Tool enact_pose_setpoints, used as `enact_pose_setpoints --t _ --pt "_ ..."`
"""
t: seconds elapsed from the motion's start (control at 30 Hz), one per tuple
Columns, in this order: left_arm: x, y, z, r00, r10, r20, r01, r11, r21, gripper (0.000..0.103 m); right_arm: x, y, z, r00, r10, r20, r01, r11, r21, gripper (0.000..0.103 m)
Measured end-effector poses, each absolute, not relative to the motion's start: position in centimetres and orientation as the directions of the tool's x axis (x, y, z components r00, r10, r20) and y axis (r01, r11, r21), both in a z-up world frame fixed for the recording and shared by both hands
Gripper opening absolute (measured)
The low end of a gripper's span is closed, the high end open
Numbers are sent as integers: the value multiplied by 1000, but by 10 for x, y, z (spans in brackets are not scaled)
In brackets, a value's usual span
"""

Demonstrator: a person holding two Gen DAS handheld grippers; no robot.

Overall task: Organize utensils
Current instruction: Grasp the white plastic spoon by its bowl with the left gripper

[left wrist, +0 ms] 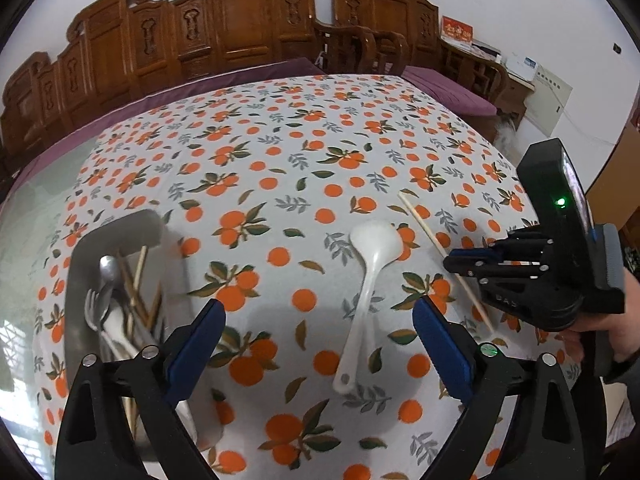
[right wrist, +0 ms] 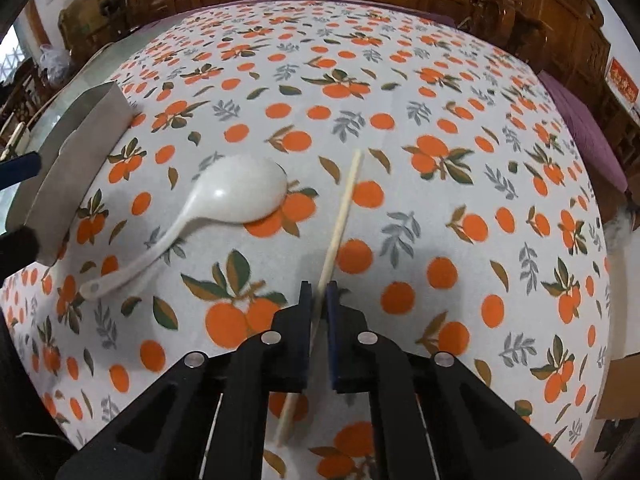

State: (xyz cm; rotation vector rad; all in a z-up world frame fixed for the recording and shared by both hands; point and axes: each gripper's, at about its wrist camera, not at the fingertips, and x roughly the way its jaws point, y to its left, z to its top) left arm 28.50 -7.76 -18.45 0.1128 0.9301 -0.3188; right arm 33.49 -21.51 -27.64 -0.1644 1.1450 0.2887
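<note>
White tablecloth point(left wrist: 280, 184) printed with orange fruit and green and grey leaves. Glossy white spoon point(left wrist: 366, 288) and pale cream chopstick point(right wrist: 340, 220) beside it on that print. Left of the spoon, plain grey tray point(left wrist: 116, 232) with silver fork point(left wrist: 91, 308) and brown chopsticks. Black grippers point(right wrist: 319, 296) with blue pads point(left wrist: 196, 344). Reddish-brown carved chairs point(left wrist: 240, 24) and purple cushions beyond the cloth.
</note>
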Motion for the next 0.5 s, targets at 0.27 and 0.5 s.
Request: enact_pose_setpoints --t 0.27,0.5 --pt "302 -106 -204 504 -221 -835 365 931 -26 76 323 -242 -275 384 163 -909 -288 956 50 6" --pt "325 -127 -231 433 -223 -873 403 914 -34 53 310 -261 -276 392 161 -906 -273 960 53 6"
